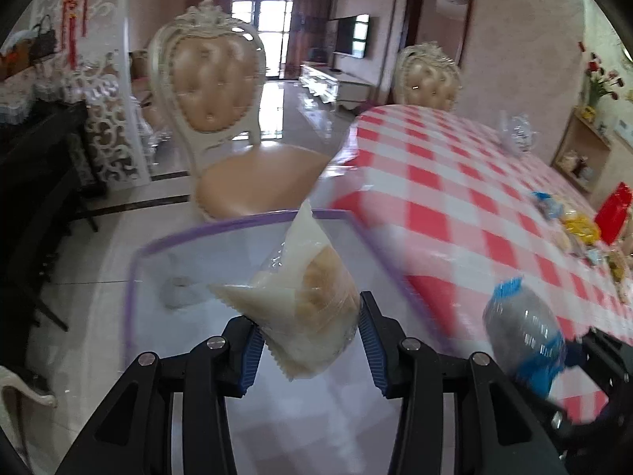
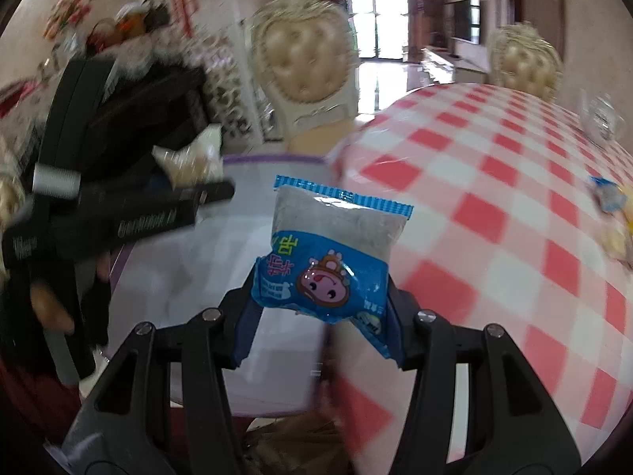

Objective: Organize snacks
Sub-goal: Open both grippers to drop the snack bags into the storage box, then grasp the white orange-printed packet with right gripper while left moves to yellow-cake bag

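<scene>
Closest in, the left gripper (image 1: 310, 340) is clamped on a clear-wrapped pastry packet (image 1: 300, 304), its blue pads pinching the wrapper from both sides. The right gripper (image 2: 320, 316) is likewise closed on a blue snack packet (image 2: 332, 253) with a cartoon face, held by its lower end so the grey contents stand up above the fingers. Both packets hang over a clear bin with a purple rim (image 1: 205, 229) that sits off the edge of the checked tablecloth (image 1: 455, 182).

To my eye this is the drop-off step. It would go best if each packet is brought well inside the purple rim before letting go, low enough not to bounce out, and if the two grippers keep apart, since they already look near each other over the bin.

Further off, more loose snacks (image 1: 581, 229) wait on the far right of the table, near a red bag (image 1: 613, 206). A padded chair (image 1: 217, 91) stands beyond the bin.
</scene>
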`<state>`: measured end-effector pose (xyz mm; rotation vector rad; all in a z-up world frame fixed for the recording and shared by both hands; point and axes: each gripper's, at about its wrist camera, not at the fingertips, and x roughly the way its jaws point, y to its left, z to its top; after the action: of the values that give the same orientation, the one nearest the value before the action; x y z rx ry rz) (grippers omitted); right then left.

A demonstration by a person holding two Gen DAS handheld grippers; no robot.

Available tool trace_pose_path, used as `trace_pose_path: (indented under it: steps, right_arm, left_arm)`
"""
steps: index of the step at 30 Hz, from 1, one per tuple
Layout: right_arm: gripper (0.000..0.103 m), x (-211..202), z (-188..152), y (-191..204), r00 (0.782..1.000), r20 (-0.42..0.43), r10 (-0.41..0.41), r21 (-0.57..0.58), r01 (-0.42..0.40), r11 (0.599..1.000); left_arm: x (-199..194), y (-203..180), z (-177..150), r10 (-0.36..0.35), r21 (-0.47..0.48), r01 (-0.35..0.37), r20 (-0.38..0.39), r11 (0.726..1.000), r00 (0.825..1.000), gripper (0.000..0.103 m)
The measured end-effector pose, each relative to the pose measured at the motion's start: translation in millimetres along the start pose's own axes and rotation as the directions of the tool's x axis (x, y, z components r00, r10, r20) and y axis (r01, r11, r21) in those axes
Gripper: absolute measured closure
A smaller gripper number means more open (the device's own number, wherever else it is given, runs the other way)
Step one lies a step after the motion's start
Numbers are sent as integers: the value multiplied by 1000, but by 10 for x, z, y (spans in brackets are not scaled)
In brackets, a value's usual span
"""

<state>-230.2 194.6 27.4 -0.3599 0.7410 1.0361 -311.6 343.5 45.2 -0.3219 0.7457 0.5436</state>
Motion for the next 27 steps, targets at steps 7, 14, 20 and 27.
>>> trace_pose_path:
  steps: [7,14,20,27]
  right_arm:
    - [38,262,-17,365,994,-69,84,-124,-92,988]
    - [35,-239,-142,-357,999,41,-12,5,11,1000]
    - [32,-812,-476,-1338,971,69,-228,204,210,956]
    - [31,-1380,-996,-2504,917,-7,-399,447,360,819]
  left_arm:
    - [12,347,74,121,-56,-125,-68,991,990,36]
    - [-163,75,69,24,-57,-20,81,998,996,21]
    - [-160,-848,9,-215,9,215,40,977,976,20]
    - [225,-2320,83,-394,118,411,-143,904,908,19]
